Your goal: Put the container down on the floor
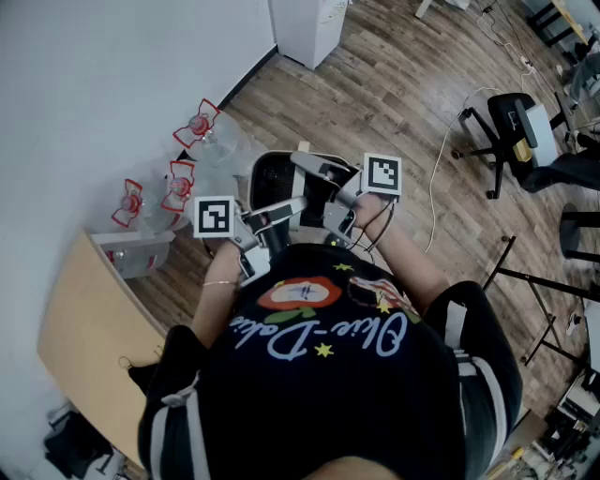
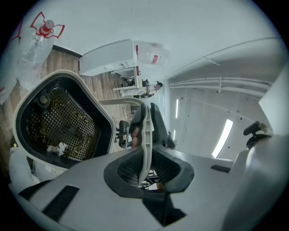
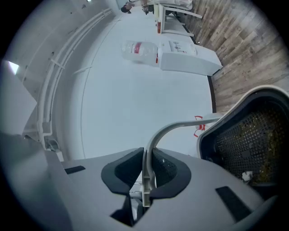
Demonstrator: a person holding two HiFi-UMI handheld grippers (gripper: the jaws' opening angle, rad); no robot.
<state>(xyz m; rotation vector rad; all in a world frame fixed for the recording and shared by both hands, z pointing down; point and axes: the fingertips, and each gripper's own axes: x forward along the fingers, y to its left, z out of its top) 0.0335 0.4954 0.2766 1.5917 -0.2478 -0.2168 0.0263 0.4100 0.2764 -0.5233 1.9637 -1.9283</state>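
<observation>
The container is a white-rimmed bin with a black mesh basket inside, and it hangs above the wood floor in front of the person. Both grippers hold it by its thin white handle. My left gripper is shut on that handle, with the bin's mesh inside showing at the left. My right gripper is shut on the same handle, with the bin at the lower right. In the head view, the left gripper and the right gripper meet over the bin's near rim.
Several clear water bottles with red carry handles lie on the floor along the white wall. A light wooden tabletop is at the left. A white cabinet stands farther off, and an office chair and a white cable are at the right.
</observation>
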